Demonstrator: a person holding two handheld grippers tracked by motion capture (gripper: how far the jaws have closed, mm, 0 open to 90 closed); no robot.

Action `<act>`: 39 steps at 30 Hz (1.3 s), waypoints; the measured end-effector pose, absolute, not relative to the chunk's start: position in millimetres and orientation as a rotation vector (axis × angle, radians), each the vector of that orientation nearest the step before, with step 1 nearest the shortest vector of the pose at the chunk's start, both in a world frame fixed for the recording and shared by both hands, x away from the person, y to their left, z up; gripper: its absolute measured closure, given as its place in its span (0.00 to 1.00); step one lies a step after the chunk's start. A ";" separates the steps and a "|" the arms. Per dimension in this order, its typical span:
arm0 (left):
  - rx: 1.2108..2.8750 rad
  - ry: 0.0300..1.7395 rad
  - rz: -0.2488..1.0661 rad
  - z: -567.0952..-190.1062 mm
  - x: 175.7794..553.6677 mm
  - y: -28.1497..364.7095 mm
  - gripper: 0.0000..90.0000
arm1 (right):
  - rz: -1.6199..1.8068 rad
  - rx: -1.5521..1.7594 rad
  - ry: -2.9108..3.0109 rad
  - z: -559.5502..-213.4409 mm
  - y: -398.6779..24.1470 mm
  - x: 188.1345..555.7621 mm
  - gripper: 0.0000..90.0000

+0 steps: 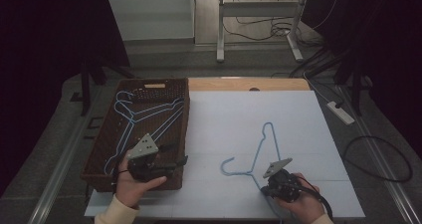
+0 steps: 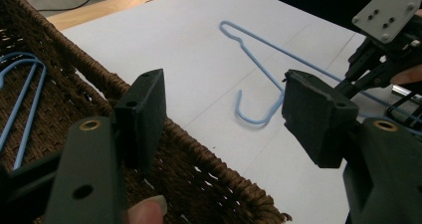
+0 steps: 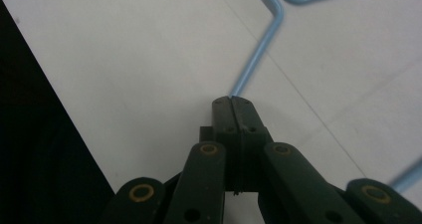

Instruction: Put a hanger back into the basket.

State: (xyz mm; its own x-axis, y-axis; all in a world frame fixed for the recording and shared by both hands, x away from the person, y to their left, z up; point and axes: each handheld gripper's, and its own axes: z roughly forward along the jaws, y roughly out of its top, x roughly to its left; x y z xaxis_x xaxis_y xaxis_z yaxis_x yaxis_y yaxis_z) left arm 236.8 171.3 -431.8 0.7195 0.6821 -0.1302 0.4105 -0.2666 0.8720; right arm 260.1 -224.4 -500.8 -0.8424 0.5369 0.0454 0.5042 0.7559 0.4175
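My right tool is clamped on the wire of the blue hanger, which lies on the white tabletop. In the right gripper view the jaws meet tight, with the wire running out from between their tips toward the hanger's bend. The hanger's hook curls to the left of my right hand, and its long loop reaches away from me across the tabletop. In the left gripper view the same hanger lies past my open jaws, with my right tool on its wire.

My left tool is open and holds nothing. It hovers over the near right corner of the basket, jaws pointing right toward the hanger. My left hand grips it from below. More hangers lie inside the basket, which stands at the tabletop's left edge.
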 end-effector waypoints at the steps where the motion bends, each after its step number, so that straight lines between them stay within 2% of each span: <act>1: 1.900 0.846 0.332 -432.1 237.1 171.6 0.39 | 0.649 0.852 2.869 -501.2 -222.3 260.8 1.00; 17: 1.902 0.849 0.332 -432.8 237.0 171.8 0.39 | 0.690 0.827 2.843 -504.0 -187.8 285.3 1.00; 27: 1.899 0.848 0.336 -432.1 236.2 172.6 0.39 | 0.725 0.837 2.833 -502.3 -187.7 295.4 1.00; 28: 1.900 0.848 0.337 -432.1 236.1 172.7 0.39 | 0.747 0.836 2.827 -499.5 -187.6 297.2 0.96; 29: 1.899 0.848 0.336 -432.1 236.0 172.7 0.39 | 0.764 0.824 2.817 -496.1 -186.7 300.2 0.86; 30: 1.898 0.849 0.335 -432.1 236.0 172.8 0.39 | 0.782 0.809 2.809 -493.3 -185.3 302.9 0.81; 35: 1.894 0.847 0.329 -431.6 235.6 173.5 0.39 | 0.819 0.783 2.823 -483.5 -168.0 325.9 0.56; 39: 1.891 0.844 0.329 -431.0 235.2 174.2 0.39 | 0.781 0.780 2.857 -486.5 -149.1 342.5 0.50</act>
